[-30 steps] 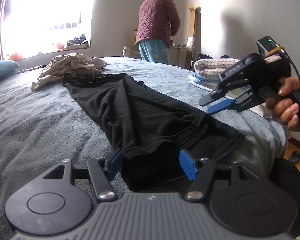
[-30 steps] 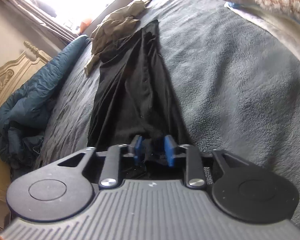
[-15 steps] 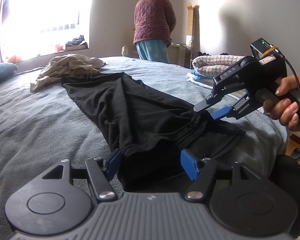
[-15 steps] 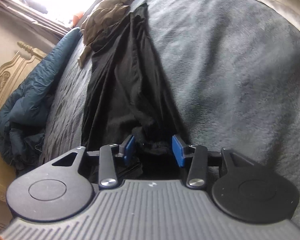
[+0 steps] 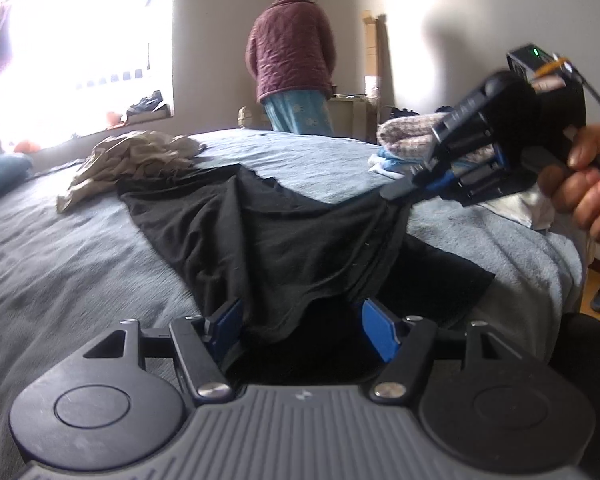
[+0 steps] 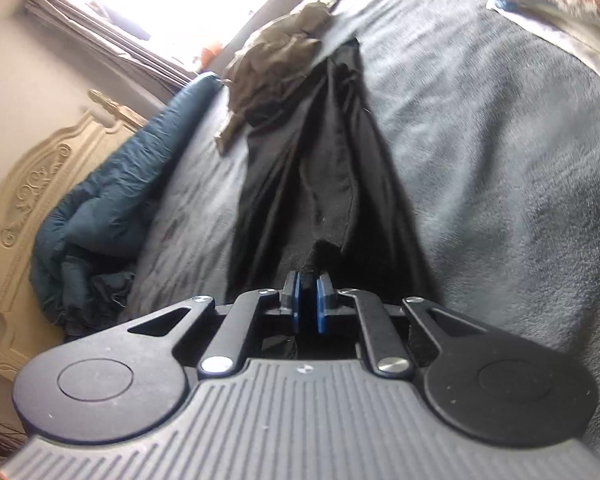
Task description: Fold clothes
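Note:
A long black garment [image 5: 268, 236] lies lengthwise on the grey bed [image 5: 60, 264]. My left gripper [image 5: 304, 326] is open, its blue pads on either side of the garment's near hem, not closed on it. My right gripper [image 5: 396, 192] is shut on the garment's near right edge and holds it lifted off the bed, so the cloth hangs in a tent. In the right wrist view the right gripper [image 6: 308, 300] is pinched on the black garment [image 6: 320, 168], which stretches away toward the window.
A crumpled beige garment [image 5: 136, 156] lies at the far end of the bed. A stack of folded clothes [image 5: 412, 144] sits at the right edge. A dark blue duvet [image 6: 100, 216] lies by the carved headboard [image 6: 24, 184]. A person [image 5: 292, 64] stands beyond the bed.
The right gripper opened over the garment's right edge, then shut on it and lifted it off the bed. The left gripper stayed open at the near hem.

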### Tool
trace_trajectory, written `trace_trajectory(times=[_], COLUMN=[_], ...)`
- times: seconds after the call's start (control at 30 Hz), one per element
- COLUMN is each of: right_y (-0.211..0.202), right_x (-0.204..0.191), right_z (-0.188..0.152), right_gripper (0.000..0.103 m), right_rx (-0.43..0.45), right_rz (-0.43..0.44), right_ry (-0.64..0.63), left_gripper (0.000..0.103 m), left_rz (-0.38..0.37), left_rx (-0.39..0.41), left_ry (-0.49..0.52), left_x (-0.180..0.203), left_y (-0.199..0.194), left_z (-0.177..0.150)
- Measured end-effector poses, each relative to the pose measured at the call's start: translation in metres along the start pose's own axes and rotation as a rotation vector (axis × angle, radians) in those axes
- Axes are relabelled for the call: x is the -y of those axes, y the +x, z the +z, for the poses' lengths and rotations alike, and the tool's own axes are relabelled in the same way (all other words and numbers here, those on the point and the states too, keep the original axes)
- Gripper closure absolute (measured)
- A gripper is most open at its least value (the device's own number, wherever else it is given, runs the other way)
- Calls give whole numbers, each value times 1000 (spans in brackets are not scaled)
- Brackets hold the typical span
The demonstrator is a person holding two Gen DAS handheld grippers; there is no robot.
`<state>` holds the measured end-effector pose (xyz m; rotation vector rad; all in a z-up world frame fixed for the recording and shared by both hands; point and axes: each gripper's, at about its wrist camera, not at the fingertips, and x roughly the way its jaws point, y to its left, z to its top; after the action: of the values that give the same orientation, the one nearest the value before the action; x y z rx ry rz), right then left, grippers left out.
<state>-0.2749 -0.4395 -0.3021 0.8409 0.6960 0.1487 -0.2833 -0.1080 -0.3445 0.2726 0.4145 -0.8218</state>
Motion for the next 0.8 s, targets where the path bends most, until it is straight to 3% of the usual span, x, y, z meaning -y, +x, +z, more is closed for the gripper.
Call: trace_trajectory(times=[0.13,0.43,0.5,0.57,0.63,0.73,0.8], right_y=[-7,-17,-19,-20,-21,-24,-26], right_x=[1,12,12,14,19,29,36], right_z=[5,15,14,12,9,4,-2], right_gripper=[97,97,97,97,97,97,97], right_rx=[24,78,83,88,94,103,103], right_rz=[58,142,157,156,150,122,107], right_ry=[26,80,76,72,76,78,80], left_gripper=[34,35,46,73,91,100,100], left_rz=[42,54,65,53,40,39,39], left_rx=[-19,-3,-14,-33,-55,-53,-41], left_ry=[54,156,156,134,92,65,71], left_x=[15,42,42,38,32,27,27], left_y=[14,20,24,28,30,25,21], left_z=[3,10,11,12,13,11,9])
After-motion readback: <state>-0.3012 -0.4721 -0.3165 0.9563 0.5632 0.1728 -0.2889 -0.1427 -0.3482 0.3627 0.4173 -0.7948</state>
